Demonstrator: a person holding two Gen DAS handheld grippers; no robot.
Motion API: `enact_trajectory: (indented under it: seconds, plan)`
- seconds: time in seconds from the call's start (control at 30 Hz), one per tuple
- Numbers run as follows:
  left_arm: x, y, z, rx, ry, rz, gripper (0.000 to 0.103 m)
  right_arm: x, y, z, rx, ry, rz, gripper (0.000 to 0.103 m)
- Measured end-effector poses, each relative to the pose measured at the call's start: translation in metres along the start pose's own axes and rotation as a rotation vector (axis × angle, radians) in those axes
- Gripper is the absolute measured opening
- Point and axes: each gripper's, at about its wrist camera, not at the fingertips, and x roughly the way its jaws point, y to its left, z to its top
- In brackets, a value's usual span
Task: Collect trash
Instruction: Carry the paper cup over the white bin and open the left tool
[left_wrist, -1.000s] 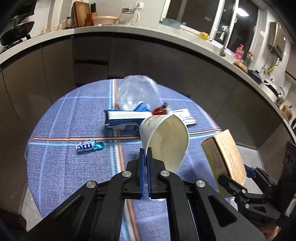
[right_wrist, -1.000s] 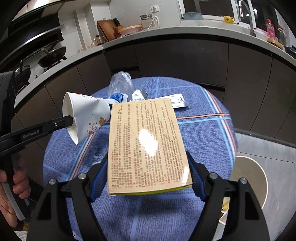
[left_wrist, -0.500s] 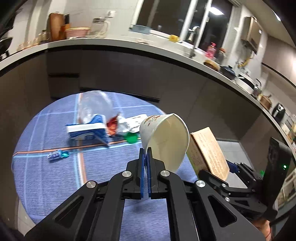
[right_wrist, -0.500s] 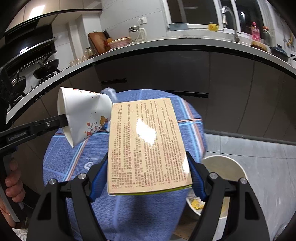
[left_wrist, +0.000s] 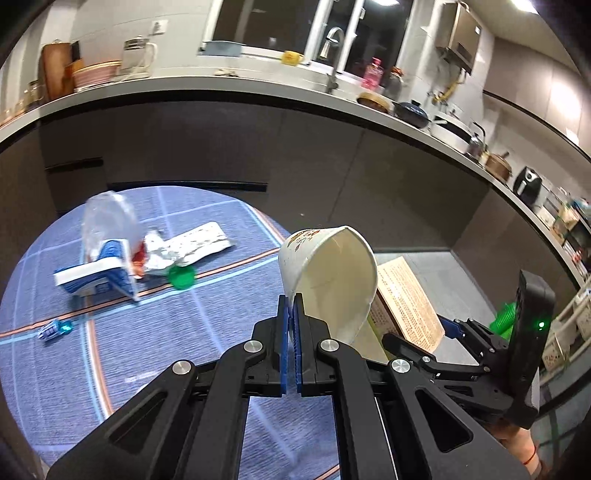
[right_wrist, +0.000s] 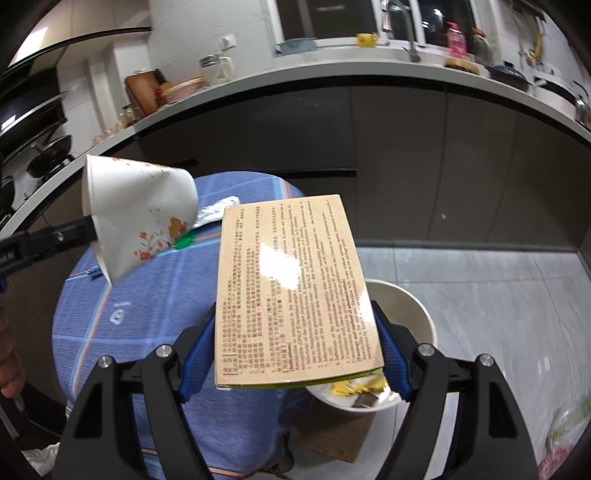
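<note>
My left gripper (left_wrist: 290, 306) is shut on the rim of a white paper cup (left_wrist: 328, 273) with a flower print, held tilted above the table's right side; the cup also shows in the right wrist view (right_wrist: 136, 218). My right gripper (right_wrist: 295, 332) is shut on a flat beige printed box (right_wrist: 291, 284), held over a white trash bin (right_wrist: 417, 317) on the floor beside the table. The box shows in the left wrist view (left_wrist: 406, 299). Some yellow scraps lie in the bin.
On the round table with a blue cloth (left_wrist: 166, 332) lie a clear plastic bag (left_wrist: 107, 221), a blue-white carton (left_wrist: 96, 277), a foil wrapper (left_wrist: 192, 243), a green cap (left_wrist: 181, 277) and a small blue wrapper (left_wrist: 55, 328). Dark kitchen cabinets (left_wrist: 295, 155) curve behind.
Both grippers have swung right with their loads, away from the table centre. The bin has come fully into the right wrist view, under the box.
</note>
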Motion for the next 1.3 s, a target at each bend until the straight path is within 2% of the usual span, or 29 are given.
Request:
enact_trajectory:
  seconds: [0.43,0.9,1.2,1.3]
  plan:
    - [0.059,-0.056,0.0,0.106,0.095,-0.07,0.002,0.016,-0.053,-0.026,0.099,0.056,-0.081,0.076]
    - [0.135,-0.069,-0.015,0.142,0.246,-0.082,0.002,0.057,-0.081,-0.052,0.135,0.159,-0.109,0.076]
    - [0.157,-0.075,-0.018,0.165,0.274,-0.07,0.003,0.085,-0.087,-0.054,0.131,0.206,-0.096,0.077]
    - [0.162,-0.077,-0.018,0.179,0.264,-0.058,0.004,0.094,-0.087,-0.051,0.105,0.219,-0.094,0.08]
